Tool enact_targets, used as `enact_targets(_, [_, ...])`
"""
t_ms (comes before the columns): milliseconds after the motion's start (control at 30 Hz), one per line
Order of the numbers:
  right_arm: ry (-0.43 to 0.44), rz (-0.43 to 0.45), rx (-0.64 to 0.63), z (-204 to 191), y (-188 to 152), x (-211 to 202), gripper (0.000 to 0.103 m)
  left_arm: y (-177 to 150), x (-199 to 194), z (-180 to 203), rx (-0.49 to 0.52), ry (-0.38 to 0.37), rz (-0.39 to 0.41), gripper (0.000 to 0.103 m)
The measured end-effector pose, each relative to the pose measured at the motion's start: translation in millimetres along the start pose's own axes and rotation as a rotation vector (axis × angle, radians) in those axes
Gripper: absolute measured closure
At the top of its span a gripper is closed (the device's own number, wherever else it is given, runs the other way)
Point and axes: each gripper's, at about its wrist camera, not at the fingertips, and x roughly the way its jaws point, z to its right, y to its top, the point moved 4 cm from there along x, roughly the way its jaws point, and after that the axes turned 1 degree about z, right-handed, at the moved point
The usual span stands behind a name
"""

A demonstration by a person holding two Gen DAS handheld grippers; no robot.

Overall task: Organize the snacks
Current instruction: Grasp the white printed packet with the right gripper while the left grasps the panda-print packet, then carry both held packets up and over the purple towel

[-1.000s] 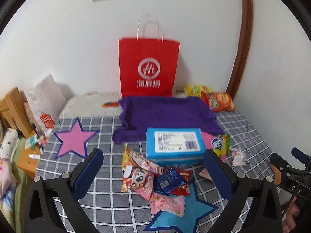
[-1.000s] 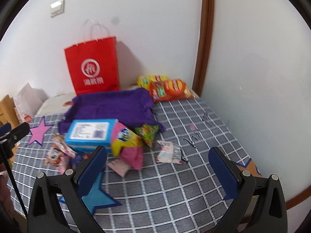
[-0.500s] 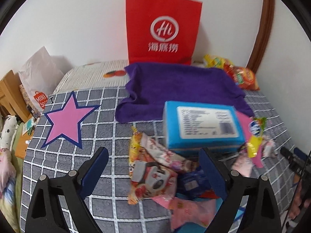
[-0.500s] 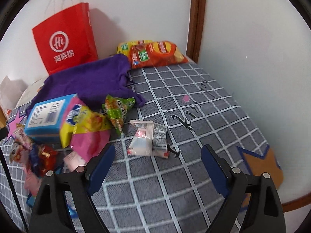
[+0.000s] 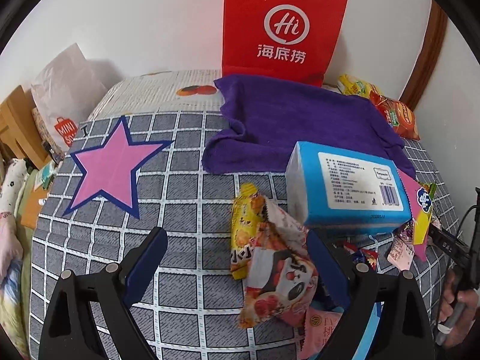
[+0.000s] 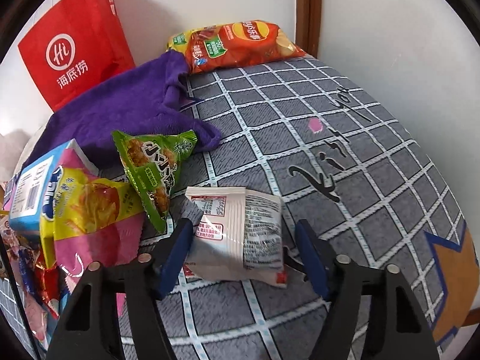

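Observation:
Snack packets lie scattered on a grey checked cloth [image 5: 186, 210]. My left gripper [image 5: 237, 240] is open, its jaws on either side of a panda-print packet [image 5: 279, 270] and a yellow packet [image 5: 244, 210] beside a blue box [image 5: 348, 186]. My right gripper [image 6: 244, 234] is open, its jaws on either side of a white packet [image 6: 240, 234]. A green packet [image 6: 150, 165] and a yellow-pink packet [image 6: 90, 219] lie to its left. A purple towel [image 5: 300, 126] and a red paper bag [image 5: 282, 27] stand behind.
Red and yellow crisp bags [image 6: 240, 45] lie at the back by the brown door frame [image 6: 309, 9]. White walls close the back and right. A white plastic bag [image 5: 66, 90] and wooden furniture [image 5: 12, 126] are at the left. A pink star [image 5: 111, 165] marks the cloth.
Both grippers have moved forward and down toward the snacks. The left now frames the panda packet; the right now frames the white packet. Both stay open.

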Motion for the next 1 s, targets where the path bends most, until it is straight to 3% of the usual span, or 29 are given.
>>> enact_targets(133, [-0.020, 0.019, -0.030, -8.9, 0.3, 1.3, 0.047, -2.2, 4.2, -0.7, -0.010, -0.027, -0.013, 0.009])
enact_targets(567, [-0.024, 0.024, -0.018, -7.3, -5.1, -24.4, 0.047, -27.3, 22.4, 20.1, 0.082, -0.103, -0.096, 0.011])
enact_targets(733, [-0.030, 0.030, -0.023, -10.2, -5.4, -32.4, 0.047, -30.4, 18.7, 24.3, 0.096, -0.132, -0.099, 0.028])
enact_targets(800, [-0.024, 0.034, -0.026, -13.8, -5.7, -36.1, 0.047, -33.1, 14.7, 26.8, 0.091, -0.174, -0.105, 0.049])
enact_targets(1000, [-0.027, 0.057, -0.043, -24.1, -5.2, -54.8, 0.047, -33.6, 0.2, 19.3, 0.088, -0.180, -0.085, 0.057])
